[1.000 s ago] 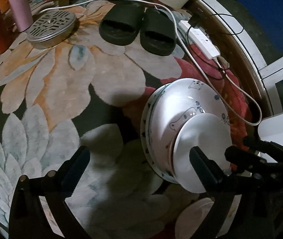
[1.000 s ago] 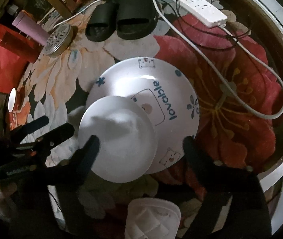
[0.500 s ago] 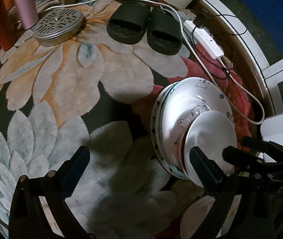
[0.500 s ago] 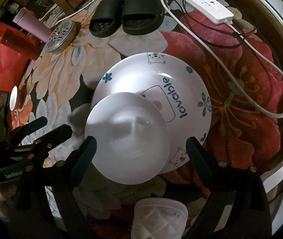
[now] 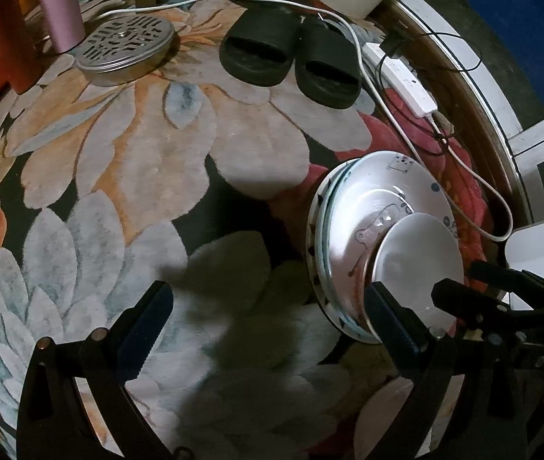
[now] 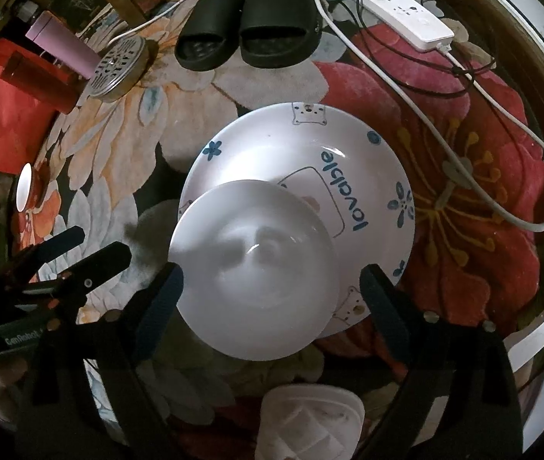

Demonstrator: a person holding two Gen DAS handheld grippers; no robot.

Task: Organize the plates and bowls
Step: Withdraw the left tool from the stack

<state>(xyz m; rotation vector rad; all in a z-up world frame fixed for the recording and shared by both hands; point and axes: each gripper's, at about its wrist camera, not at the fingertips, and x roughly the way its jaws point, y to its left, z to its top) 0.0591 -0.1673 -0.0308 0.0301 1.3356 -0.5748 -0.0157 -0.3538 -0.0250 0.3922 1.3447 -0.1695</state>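
The plain white plate (image 6: 254, 272) sits between the spread fingers of the right gripper (image 6: 272, 291), neither pad visibly touching its rim, and it overlaps the near edge of the printed "lovable" plate (image 6: 352, 176) just ahead, probably so the smaller dish nests on the larger one. That printed plate tops a stack of plates (image 5: 323, 253) lying on the flowered rug (image 5: 126, 161) to the right of the left gripper (image 5: 268, 306), whose jaws stand wide and empty over bare carpet. Farther ahead lie black slippers (image 6: 248, 30) and a white power strip (image 6: 398, 11), well apart from the dishes.
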